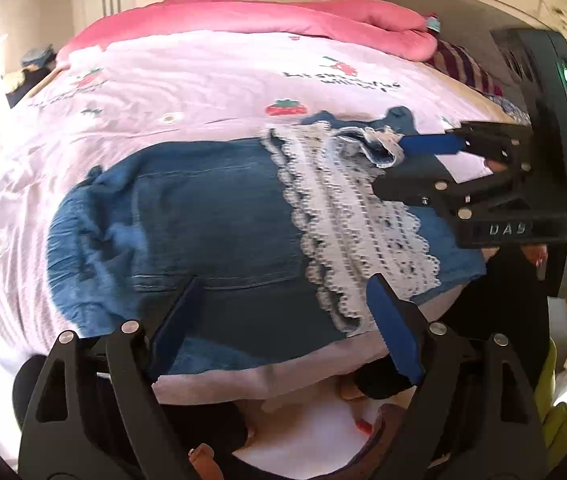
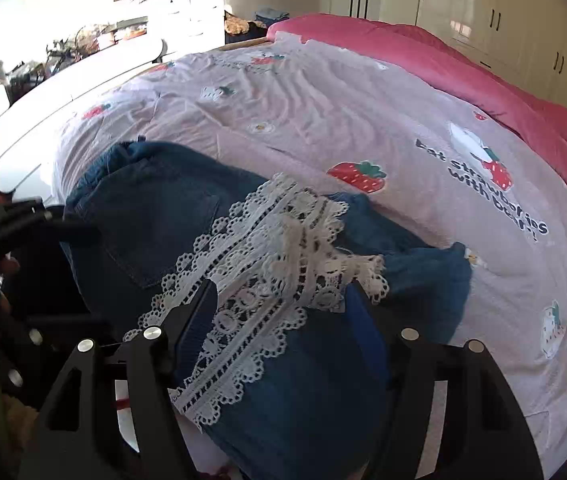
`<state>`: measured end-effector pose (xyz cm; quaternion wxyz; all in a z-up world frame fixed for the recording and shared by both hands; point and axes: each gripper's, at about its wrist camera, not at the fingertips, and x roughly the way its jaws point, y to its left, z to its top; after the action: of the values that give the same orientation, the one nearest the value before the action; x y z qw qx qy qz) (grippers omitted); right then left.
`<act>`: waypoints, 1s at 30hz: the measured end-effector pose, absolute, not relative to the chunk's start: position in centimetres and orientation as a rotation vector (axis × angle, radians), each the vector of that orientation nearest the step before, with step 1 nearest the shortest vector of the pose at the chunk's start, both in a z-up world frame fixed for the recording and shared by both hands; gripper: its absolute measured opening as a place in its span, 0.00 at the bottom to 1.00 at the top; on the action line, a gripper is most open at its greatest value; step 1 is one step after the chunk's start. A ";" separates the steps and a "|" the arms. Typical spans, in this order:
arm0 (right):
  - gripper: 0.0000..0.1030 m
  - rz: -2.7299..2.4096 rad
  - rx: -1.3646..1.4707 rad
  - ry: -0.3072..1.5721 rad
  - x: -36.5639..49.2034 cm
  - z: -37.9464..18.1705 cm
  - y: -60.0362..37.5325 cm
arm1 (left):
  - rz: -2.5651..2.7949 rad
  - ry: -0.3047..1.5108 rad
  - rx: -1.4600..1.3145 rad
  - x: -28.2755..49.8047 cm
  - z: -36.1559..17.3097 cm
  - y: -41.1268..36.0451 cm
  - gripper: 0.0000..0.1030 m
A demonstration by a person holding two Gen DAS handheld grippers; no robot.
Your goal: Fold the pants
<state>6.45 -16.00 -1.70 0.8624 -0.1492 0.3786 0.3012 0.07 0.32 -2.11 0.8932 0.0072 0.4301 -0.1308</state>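
1. Gripper fingers, near field: the left gripper point(image 1: 283, 320) stands with its blue-padded jaws spread wide over the near edge of the bed, nothing between the pads; the denim lies below and beyond them, untouched.
2. Right gripper point(image 2: 283, 320): jaws likewise parted, straddling the lace band without pressing on it. In the left wrist view the same tool enters from the right, one blue finger reaching to the ruffled lace edge; whether it touches the cloth cannot be told.
3. Pants point(image 2: 155, 216): dark blue denim, folded into a compact stack and lying flat near the front edge of the bed, a back pocket facing up.
4. Lace trim point(image 2: 267, 264): white openwork band running diagonally across the top of the stack, its far end bunched and slightly raised.
5. Bedsheet point(image 2: 323, 104): pale pink, printed with strawberries and dark lettering, lightly wrinkled, supporting the pants.
6. Pink quilt point(image 1: 283, 20): heaped along the far side of the bed.
7. Background: white wardrobe doors point(image 2: 483, 12) behind the quilt.
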 end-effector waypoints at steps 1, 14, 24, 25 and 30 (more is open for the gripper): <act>0.63 0.622 -0.288 0.771 6.8 -1.3 -16.2 | -0.266 0.894 0.010 0.0 -2.1 0.5 0.75; 0.64 0.586 -0.253 0.745 9.7 1.8 -17.9 | -0.361 0.857 0.020 -0.1 -1.6 -2.7 0.76; 0.48 0.618 -0.200 0.986 15.0 -3.9 -13.6 | -0.450 0.935 0.072 0.4 -5.1 -6.4 0.66; 0.49 0.615 -0.207 1.001 15.4 -4.5 -13.2 | -0.443 0.944 0.067 0.5 -5.5 -6.2 0.66; 0.52 0.590 -0.205 1.012 15.6 -4.9 -12.7 | -0.437 0.950 0.034 0.7 -5.8 -5.4 0.66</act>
<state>15.57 -12.65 -4.85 0.8284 -0.0967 0.4768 0.2778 0.73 -5.36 -5.82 0.8663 0.0160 0.4535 -0.2089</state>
